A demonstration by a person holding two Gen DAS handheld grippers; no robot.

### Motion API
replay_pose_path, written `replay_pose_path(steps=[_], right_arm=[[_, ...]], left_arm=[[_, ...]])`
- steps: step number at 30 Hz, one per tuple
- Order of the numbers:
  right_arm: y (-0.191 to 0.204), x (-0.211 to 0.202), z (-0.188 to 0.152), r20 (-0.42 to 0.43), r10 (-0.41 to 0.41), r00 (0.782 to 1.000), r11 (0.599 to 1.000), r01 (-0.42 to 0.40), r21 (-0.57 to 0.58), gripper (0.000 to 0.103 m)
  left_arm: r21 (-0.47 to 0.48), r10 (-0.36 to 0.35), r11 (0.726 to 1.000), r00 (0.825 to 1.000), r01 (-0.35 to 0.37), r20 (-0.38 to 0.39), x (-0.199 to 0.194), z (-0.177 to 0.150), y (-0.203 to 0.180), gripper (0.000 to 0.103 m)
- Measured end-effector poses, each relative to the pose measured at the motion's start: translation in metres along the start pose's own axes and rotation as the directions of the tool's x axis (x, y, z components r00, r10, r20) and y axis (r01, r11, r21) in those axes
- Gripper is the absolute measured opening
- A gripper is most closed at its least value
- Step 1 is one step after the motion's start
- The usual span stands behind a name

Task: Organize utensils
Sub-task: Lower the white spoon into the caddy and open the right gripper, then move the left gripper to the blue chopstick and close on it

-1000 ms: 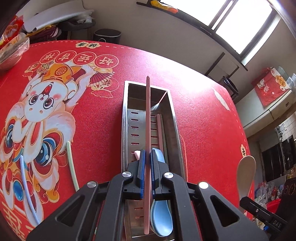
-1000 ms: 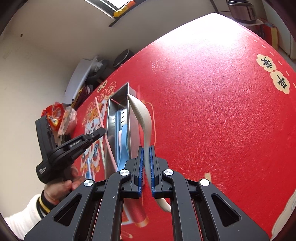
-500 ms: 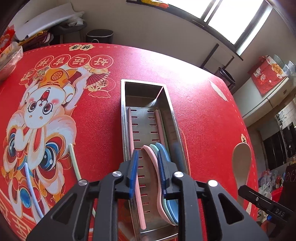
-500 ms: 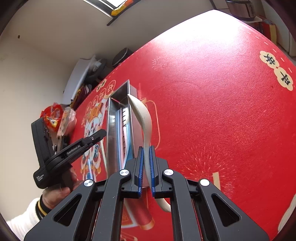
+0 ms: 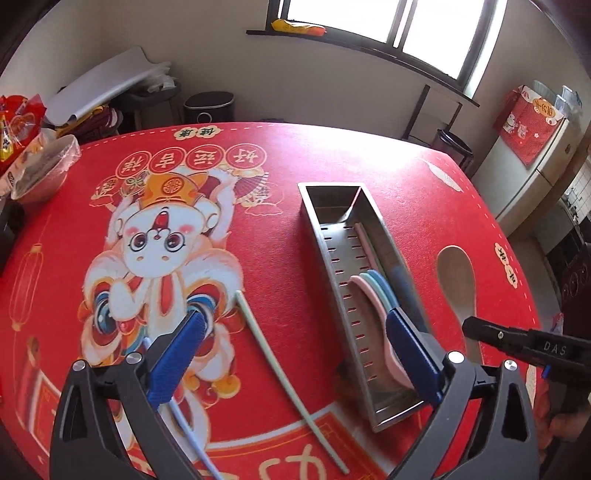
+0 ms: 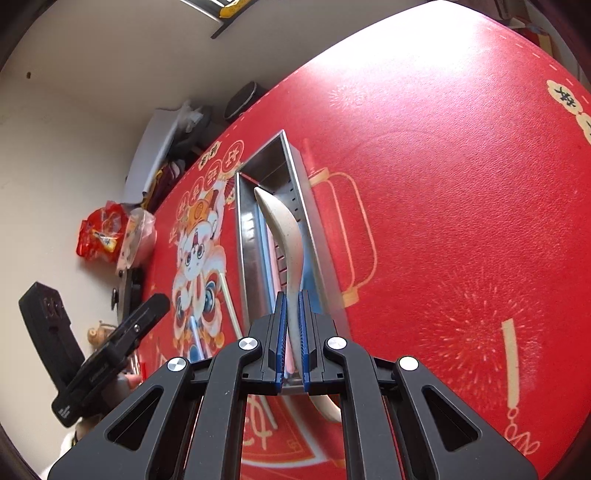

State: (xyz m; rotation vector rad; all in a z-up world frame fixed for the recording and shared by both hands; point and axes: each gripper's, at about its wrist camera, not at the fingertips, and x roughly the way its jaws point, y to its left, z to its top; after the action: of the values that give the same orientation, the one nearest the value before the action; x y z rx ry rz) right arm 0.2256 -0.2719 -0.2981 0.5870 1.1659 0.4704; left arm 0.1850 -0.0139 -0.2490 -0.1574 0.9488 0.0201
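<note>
The steel tray (image 5: 384, 229) on the red tablecloth (image 5: 280, 295) holds pastel spoons (image 5: 373, 291) and a pink chopstick. The right gripper (image 6: 291, 328) clamps the beige spoon (image 6: 286, 236) above the tray, not yet in. The left gripper (image 5: 295, 354) gapes empty above the green chopstick (image 5: 280, 365), loose beside a blue one (image 5: 192, 435).

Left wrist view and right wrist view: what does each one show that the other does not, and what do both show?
Only the left wrist view shows the open left gripper, the blue chopstick by its finger and the window. Only the right wrist view shows the right gripper shut on the beige spoon. Both show the spoon, the steel tray, the pink spoon inside it, and the green chopstick on the red mat.
</note>
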Motion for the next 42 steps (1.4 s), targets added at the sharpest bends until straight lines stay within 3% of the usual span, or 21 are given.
replay_pose_path(steps=[12, 22, 29, 30, 31, 32, 33, 36, 39, 42], right_arm=[[0.035, 0.064, 0.004, -0.064, -0.072, 0.995, 0.997, 0.073, 0.017, 0.006], [0.051, 0.085, 0.004, -0.072, -0.169, 0.983, 0.985, 0.166, -0.036, 0.008], [0.067, 0.074, 0.003, -0.007, -0.289, 0.957, 0.946, 0.285, -0.151, 0.01], [0.068, 0.07, 0.003, 0.006, -0.308, 0.951, 0.937, 0.305, -0.169, 0.012], [0.07, 0.067, 0.002, 0.023, -0.325, 0.945, 0.927, 0.323, -0.188, 0.025], [0.071, 0.063, 0.001, 0.042, -0.342, 0.939, 0.917, 0.343, -0.202, 0.049], [0.072, 0.059, -0.001, 0.063, -0.359, 0.931, 0.907, 0.364, -0.211, 0.061], [0.073, 0.048, -0.005, 0.108, -0.375, 0.92, 0.889, 0.391, -0.238, 0.066], [0.074, 0.043, -0.009, 0.128, -0.388, 0.913, 0.876, 0.409, -0.257, 0.085], [0.074, 0.038, -0.015, 0.147, -0.393, 0.908, 0.865, 0.419, -0.276, 0.087]], left_arm=[[-0.043, 0.123, 0.992, 0.99, -0.12, 0.068, -0.038, -0.044, 0.067, 0.097], [-0.131, 0.141, 0.983, 0.988, -0.132, 0.065, -0.05, -0.065, 0.103, 0.097], [-0.158, 0.118, 0.981, 0.992, -0.108, 0.055, -0.05, -0.069, 0.111, 0.097], [-0.16, 0.113, 0.982, 0.992, -0.103, 0.05, -0.049, -0.069, 0.111, 0.097], [-0.16, 0.107, 0.982, 0.993, -0.098, 0.046, -0.048, -0.069, 0.111, 0.097], [-0.16, 0.104, 0.982, 0.994, -0.097, 0.038, -0.047, -0.07, 0.11, 0.097], [-0.159, 0.101, 0.983, 0.994, -0.095, 0.029, -0.045, -0.07, 0.11, 0.097], [-0.155, 0.098, 0.983, 0.995, -0.096, 0.006, -0.04, -0.073, 0.109, 0.097], [-0.153, 0.097, 0.983, 0.995, -0.099, -0.022, -0.035, -0.076, 0.108, 0.097], [-0.155, 0.1, 0.982, 0.994, -0.105, -0.041, -0.031, -0.081, 0.107, 0.097]])
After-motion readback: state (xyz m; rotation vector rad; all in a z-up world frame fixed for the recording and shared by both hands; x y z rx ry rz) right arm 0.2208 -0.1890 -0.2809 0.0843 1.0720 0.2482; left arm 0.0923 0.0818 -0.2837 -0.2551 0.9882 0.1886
